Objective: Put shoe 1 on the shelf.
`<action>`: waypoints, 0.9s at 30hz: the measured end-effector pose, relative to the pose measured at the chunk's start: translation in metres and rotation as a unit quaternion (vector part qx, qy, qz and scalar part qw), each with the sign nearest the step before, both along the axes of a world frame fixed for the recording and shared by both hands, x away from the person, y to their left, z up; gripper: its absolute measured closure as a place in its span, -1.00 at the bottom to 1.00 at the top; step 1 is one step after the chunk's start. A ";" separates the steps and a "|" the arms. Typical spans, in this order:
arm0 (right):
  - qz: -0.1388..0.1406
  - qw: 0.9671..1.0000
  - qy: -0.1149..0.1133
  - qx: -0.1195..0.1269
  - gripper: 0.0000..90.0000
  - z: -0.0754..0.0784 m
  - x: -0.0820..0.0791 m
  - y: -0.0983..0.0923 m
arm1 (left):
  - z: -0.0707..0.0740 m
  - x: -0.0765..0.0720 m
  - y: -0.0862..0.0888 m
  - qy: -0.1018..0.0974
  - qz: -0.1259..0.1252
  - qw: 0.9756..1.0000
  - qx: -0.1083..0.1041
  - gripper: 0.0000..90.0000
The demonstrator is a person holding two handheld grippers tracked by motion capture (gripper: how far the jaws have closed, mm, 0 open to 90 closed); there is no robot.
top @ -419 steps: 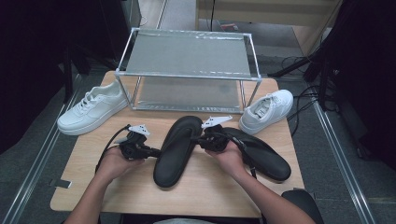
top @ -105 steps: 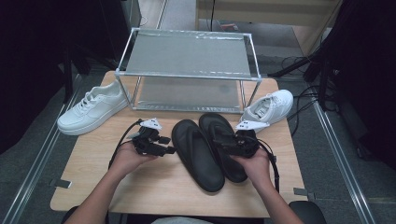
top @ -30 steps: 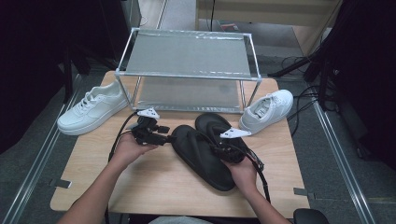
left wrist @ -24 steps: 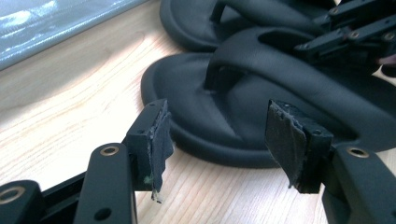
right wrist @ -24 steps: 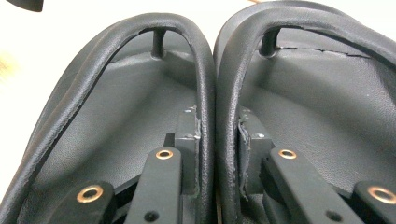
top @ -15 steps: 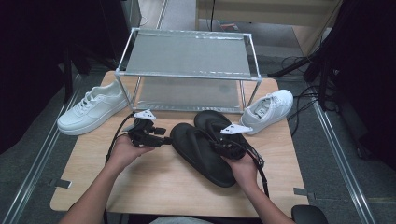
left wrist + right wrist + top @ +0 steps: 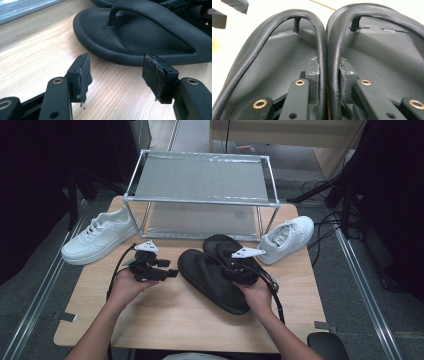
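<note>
**Pair of sandals pinched together by the straps; rack placement pending**

Right tongs [image 7: 327,82] are closed on the inner straps of both black sandals [image 7: 220,272], one pad inside each strap, so the two straps are squeezed side by side. The pair lies on the counter [image 7: 165,320] at centre-right, toes pointing far, just near of the wire shoe rack [image 7: 200,175]. Left tongs [image 7: 117,77] stand open with nothing between the pads, hovering low over the wood just left of the left sandal's rim.

One white sneaker [image 7: 100,235] sits at the rack's left end, the other white sneaker [image 7: 287,237] at its right end, just beside the right sandal's toe.

Judgement: step in hand is carrying the sandals as one bundle, probably toward the rack. Next move calls for a level lift, keeping the squeeze so neither strap slips out. The soles hang free and may swing. Left tongs are placed to steady the left sandal's edge if needed.
</note>
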State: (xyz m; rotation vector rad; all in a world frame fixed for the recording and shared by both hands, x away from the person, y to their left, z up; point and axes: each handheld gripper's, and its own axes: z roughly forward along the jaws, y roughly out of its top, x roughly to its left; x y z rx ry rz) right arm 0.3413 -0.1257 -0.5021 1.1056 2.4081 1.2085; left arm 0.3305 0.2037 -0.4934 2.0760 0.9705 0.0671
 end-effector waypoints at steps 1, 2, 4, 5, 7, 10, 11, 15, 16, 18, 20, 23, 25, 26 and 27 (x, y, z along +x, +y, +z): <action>0.000 1.000 0.000 -0.002 0.66 0.001 0.003 0.001 | 0.000 -0.001 0.000 -0.001 0.001 1.000 0.001 -0.11; 0.000 1.000 0.000 -0.002 0.66 0.002 0.004 0.002 | 0.000 -0.001 0.000 -0.001 0.001 1.000 0.002 -0.11; -0.001 1.000 -0.002 -0.001 0.66 0.005 0.006 0.004 | 0.001 -0.002 0.001 -0.001 0.000 1.000 0.003 -0.12; -0.001 1.000 -0.005 0.000 0.67 0.006 0.007 0.004 | 0.001 -0.002 0.001 -0.003 0.001 1.000 0.002 -0.12; -0.004 1.000 -0.005 0.003 0.67 0.007 0.009 0.005 | 0.001 -0.003 0.002 -0.005 0.003 1.000 0.002 -0.12; -0.006 1.000 -0.008 0.008 0.66 0.011 0.014 0.007 | 0.002 -0.003 0.001 -0.007 0.002 1.000 0.002 -0.12; -0.007 1.000 -0.007 0.010 0.66 0.012 0.017 0.007 | 0.002 -0.003 0.001 -0.006 0.001 1.000 0.000 -0.12; -0.017 1.000 -0.005 0.019 0.66 0.014 0.030 0.008 | 0.003 -0.003 -0.001 -0.008 -0.001 1.000 0.005 -0.12; -0.020 1.000 -0.004 0.020 0.67 0.015 0.032 0.008 | 0.003 -0.003 -0.001 -0.009 -0.002 1.000 0.003 -0.12; -0.027 0.999 -0.003 0.029 0.67 0.017 0.046 0.011 | 0.002 -0.003 -0.001 -0.009 -0.003 1.000 0.002 -0.12; -0.034 0.999 -0.008 0.031 0.67 0.019 0.054 0.014 | 0.002 -0.003 -0.001 -0.009 -0.003 1.000 0.001 -0.12; -0.040 0.999 -0.009 0.030 0.67 0.020 0.063 0.018 | 0.002 -0.003 -0.001 -0.009 -0.004 1.000 0.000 -0.12; -0.049 0.998 -0.009 0.029 0.66 0.019 0.071 0.021 | 0.002 -0.003 0.001 -0.008 -0.006 1.000 -0.001 -0.12; -0.052 0.998 -0.007 0.031 0.66 0.019 0.075 0.023 | 0.002 -0.003 0.001 -0.008 -0.004 1.000 -0.003 -0.12; -0.060 0.998 -0.004 0.034 0.66 0.016 0.081 0.027 | 0.002 -0.002 0.001 -0.009 -0.002 1.000 -0.004 -0.12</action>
